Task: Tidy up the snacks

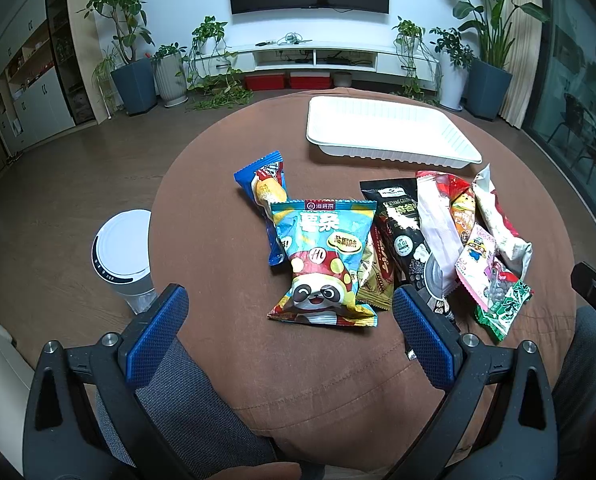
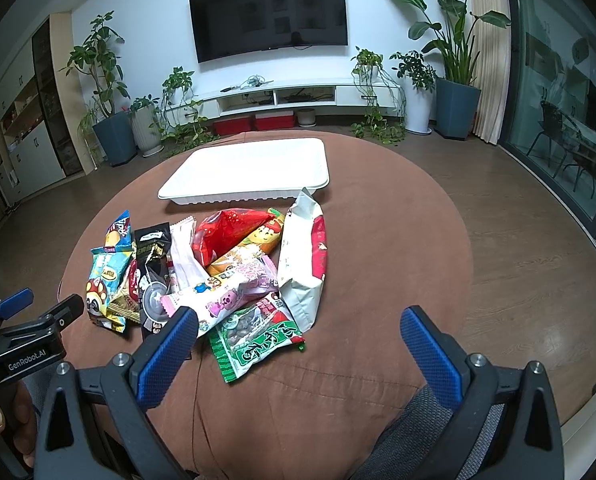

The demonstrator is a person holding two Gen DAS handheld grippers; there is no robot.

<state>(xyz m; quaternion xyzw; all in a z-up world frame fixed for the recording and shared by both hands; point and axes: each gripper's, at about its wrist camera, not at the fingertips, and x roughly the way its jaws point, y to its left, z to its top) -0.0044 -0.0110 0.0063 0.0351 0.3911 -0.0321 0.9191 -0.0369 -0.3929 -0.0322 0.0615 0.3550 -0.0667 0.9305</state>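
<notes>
snack pile just ahead of both wide-spread, empty hand-held grippers: left, right; white tray beyond.

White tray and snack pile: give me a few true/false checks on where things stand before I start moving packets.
1. The white rectangular plastic tray already holds snacks. False: it is empty.
2. Both the left gripper and the right gripper are open and hold nothing. True.
3. The green peanut packet lies at the near edge of the pile, closest to the right gripper. True.
4. The blue panda chip bag sits inside the tray. False: it lies on the brown tablecloth, in front of the left gripper.
5. The tray is on the far side of the pile. True.
</notes>
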